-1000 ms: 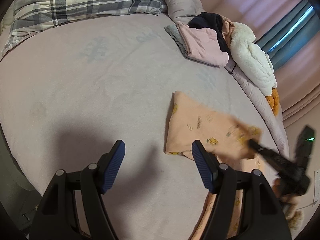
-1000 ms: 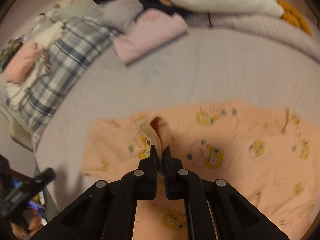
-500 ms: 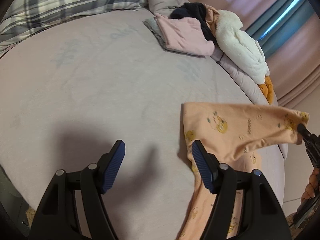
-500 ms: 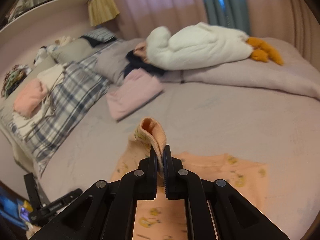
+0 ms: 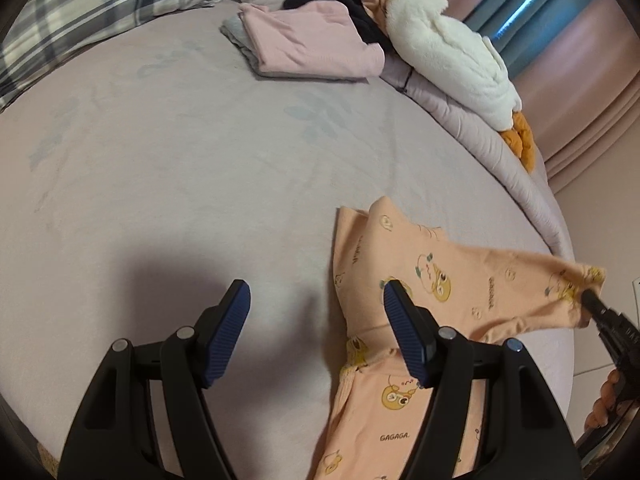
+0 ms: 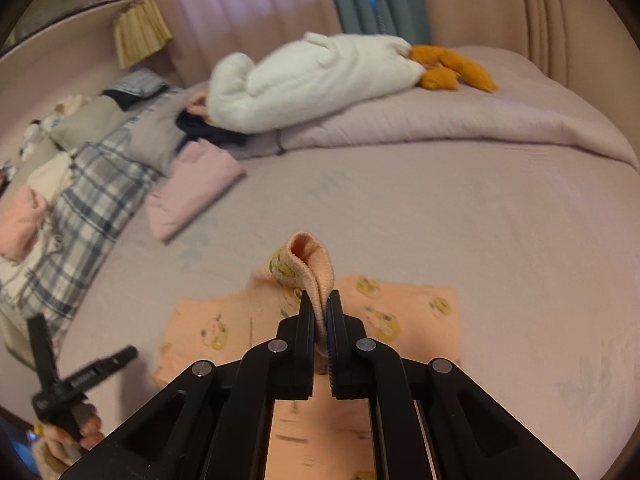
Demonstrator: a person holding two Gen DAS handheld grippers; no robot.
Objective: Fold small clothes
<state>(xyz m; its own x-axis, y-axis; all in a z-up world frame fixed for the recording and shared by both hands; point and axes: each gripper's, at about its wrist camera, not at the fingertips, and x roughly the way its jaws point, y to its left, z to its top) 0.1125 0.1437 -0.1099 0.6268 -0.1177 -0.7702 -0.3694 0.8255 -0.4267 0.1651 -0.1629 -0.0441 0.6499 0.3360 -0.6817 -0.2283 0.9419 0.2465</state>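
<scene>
The right gripper (image 6: 320, 312) is clamped on a folded edge of the peach printed garment (image 5: 424, 292), lifting that portion clear of the bed sheet (image 5: 200, 160). The rest of the garment lies flat on the near right area of the bed. The left gripper (image 5: 316, 336) stands wide with nothing between its blue pads (image 5: 404, 340); its right finger sits over the garment's left edge, and contact cannot be confirmed. At the far side lie a folded pink garment (image 5: 312, 40), a white plush toy (image 5: 448, 52) and a plaid pillow (image 5: 100, 4).
</scene>
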